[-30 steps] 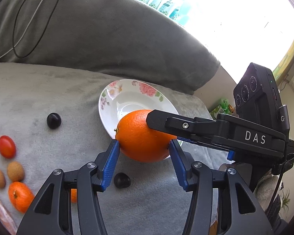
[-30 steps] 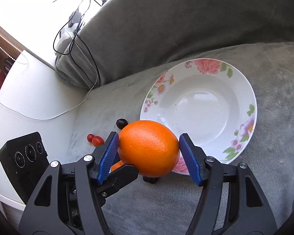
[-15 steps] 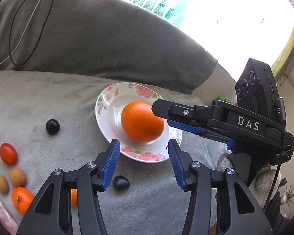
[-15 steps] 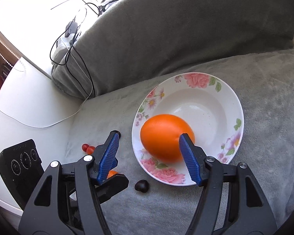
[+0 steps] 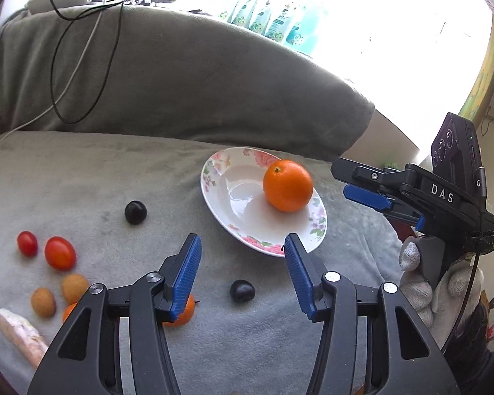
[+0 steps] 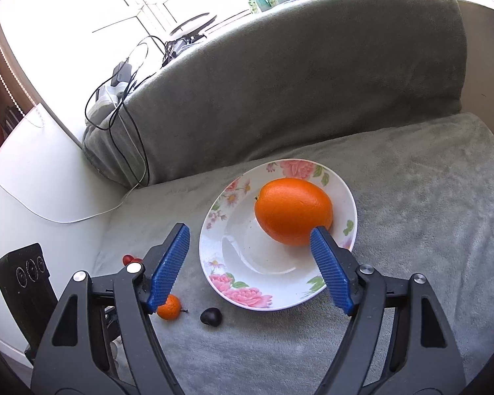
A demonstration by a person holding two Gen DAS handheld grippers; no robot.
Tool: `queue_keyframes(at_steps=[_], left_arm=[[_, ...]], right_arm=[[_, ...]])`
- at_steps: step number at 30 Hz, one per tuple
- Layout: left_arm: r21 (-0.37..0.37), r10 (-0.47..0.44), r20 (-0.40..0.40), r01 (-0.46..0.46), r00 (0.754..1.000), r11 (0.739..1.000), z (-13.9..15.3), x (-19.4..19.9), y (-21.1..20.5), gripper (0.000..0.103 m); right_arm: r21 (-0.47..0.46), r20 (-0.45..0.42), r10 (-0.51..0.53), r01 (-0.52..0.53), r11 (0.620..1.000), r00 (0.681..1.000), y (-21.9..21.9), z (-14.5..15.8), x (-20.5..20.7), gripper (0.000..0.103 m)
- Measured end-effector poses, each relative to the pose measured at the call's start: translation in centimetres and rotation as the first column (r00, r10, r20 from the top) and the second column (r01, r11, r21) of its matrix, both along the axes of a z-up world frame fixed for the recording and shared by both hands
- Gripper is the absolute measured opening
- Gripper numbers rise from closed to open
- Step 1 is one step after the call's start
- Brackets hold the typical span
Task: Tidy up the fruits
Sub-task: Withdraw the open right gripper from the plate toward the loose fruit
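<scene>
Plums [image 5: 135, 212] and tomatoes [image 5: 60, 252] lie beside plate [image 5: 220, 210] holding orange [image 5: 288, 185].

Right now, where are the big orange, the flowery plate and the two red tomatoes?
big orange [image 5: 287, 185], left wrist view, middle of peel.
flowery plate [image 6: 243, 293], right wrist view, near rim.
red tomatoes [image 5: 60, 252], left wrist view, larger one.

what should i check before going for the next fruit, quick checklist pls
1. Orange resting in the floral plate: ok.
2. Right gripper open and holding nothing: ok.
3. Left gripper open and holding nothing: ok.
4. Free room in the plate for more fruit: ok.
5. Nearest dark plum lying unobstructed on the grey blanket: ok.
6. Orange settled, not rolling: cannot tell.
</scene>
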State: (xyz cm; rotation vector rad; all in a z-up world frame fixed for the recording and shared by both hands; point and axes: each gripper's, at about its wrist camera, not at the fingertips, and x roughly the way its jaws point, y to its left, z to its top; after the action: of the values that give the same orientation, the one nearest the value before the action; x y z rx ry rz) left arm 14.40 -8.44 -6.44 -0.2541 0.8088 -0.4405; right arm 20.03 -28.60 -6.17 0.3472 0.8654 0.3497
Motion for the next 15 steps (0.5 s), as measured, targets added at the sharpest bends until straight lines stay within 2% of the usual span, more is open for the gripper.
queue_keyframes(at_steps=[2, 4, 8, 15], left_arm=[[0.006, 0.025, 0.011, -0.025, 1.0, 1.0, 0.2, -0.4, 0.9, 0.054], [0.022, 0.043, 0.034, -0.044, 0.998, 0.999, 0.5, -1.2, 1.4, 0.055], [0.058, 0.095, 0.082, -0.1, 0.992, 0.993, 1.3, -2.5, 2.8, 0.055], [0.107, 0.186, 0.127, -0.2, 0.974, 0.974, 1.6, -5.5, 6.8, 0.056]], right_arm=[[-0.015, 0.018, -0.003, 0.003, 1.0, 1.0, -0.1, 0.1, -0.5, 0.091], [-0.039, 0.044, -0.007, 0.008, 0.999, 0.999, 0.0, 0.3, -1.0, 0.096], [-0.097, 0.082, 0.02, -0.012, 0.995, 0.996, 0.9, 0.6, -1.8, 0.096], [-0.141, 0.15, 0.089, -0.068, 0.988, 0.985, 2.8, 1.6, -3.6, 0.096]])
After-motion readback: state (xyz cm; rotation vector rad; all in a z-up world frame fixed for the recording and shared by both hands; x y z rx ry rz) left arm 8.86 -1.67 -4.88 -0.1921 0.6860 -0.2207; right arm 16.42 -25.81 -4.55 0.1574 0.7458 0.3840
